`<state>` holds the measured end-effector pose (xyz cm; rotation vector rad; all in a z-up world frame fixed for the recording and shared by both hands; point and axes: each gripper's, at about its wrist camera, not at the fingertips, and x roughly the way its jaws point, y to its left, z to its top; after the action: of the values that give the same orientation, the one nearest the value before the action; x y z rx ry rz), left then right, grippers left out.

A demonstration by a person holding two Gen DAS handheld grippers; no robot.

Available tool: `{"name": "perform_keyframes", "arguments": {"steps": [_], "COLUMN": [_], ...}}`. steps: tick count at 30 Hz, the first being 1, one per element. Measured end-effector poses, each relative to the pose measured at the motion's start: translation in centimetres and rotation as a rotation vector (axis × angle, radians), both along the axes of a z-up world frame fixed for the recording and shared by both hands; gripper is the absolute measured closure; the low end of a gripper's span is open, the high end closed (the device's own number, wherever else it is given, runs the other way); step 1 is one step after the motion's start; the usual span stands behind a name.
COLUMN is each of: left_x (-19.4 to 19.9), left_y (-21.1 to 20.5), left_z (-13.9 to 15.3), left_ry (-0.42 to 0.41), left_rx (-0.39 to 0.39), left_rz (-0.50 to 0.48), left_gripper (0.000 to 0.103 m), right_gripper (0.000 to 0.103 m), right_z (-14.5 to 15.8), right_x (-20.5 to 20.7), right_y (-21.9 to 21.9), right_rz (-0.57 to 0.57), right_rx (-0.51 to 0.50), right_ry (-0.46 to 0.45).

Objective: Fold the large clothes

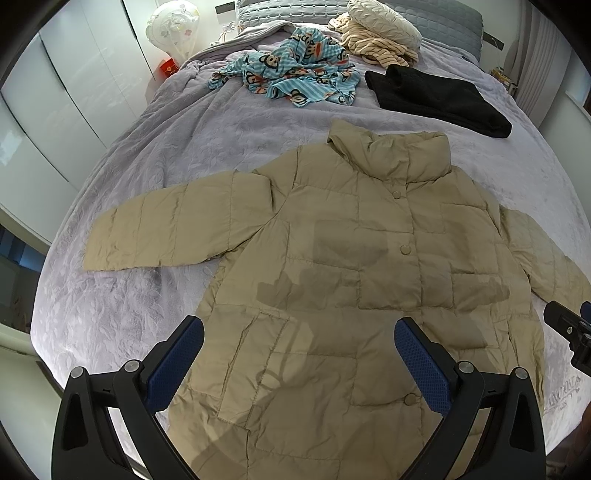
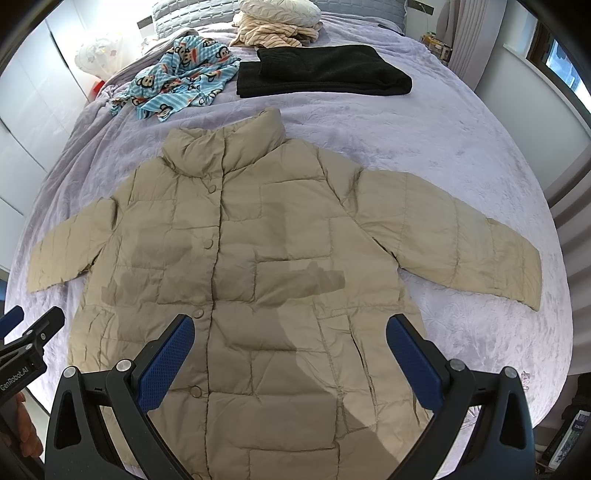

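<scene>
Jacket (image 1: 354, 280) (image 2: 236, 280), beige and quilted, lying front side up and spread flat on the near half of the bed (image 1: 177, 147) (image 2: 424, 147), collar pointing toward the headboard and hem toward the cameras. Both sleeves extend sideways across the lavender bedspread; a column of snap buttons runs down the closed front. Shadows of the two tools fall across the chest and lower panels.

Left gripper (image 1: 299, 343), seen in its own wrist view, hovers above the lower part of the jacket with its blue-padded fingers spread wide and nothing between them. Right gripper (image 2: 290, 341) is in the same state: jaws wide apart, empty, held above the hem region without visible contact. Each tool also appears at the edge of the other's view, the right one at the right margin of the left wrist view, the left one at the left margin of the right wrist view.

Beyond the collar, well apart from the jacket, lie a folded black garment (image 1: 439, 99) (image 2: 325, 70) and, beside it, a crumpled blue monkey-print cloth (image 1: 291, 74) (image 2: 177, 81). Farther back, near the headboard, a striped beige garment (image 1: 376, 46) (image 2: 269, 31) sits partly under a white pillow (image 1: 384, 20) (image 2: 280, 9).
</scene>
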<state>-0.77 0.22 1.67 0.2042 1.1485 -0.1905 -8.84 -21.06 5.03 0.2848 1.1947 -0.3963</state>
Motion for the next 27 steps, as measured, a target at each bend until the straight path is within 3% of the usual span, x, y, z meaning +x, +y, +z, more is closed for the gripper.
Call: {"name": "perform_keyframes", "arguments": {"steps": [27], "left_x": [-0.03], "left_y": [-0.04], "left_z": [-0.01], "left_ry": [0.0], "left_rx": [0.002], "left_rz": [0.0], "left_gripper": [0.0], "right_gripper": [0.0], "right_z": [-0.06], "right_x": [0.02], "right_y": [-0.18], "right_rz": [-0.001], "right_rx": [0.003], "right_ry": [0.001]}}
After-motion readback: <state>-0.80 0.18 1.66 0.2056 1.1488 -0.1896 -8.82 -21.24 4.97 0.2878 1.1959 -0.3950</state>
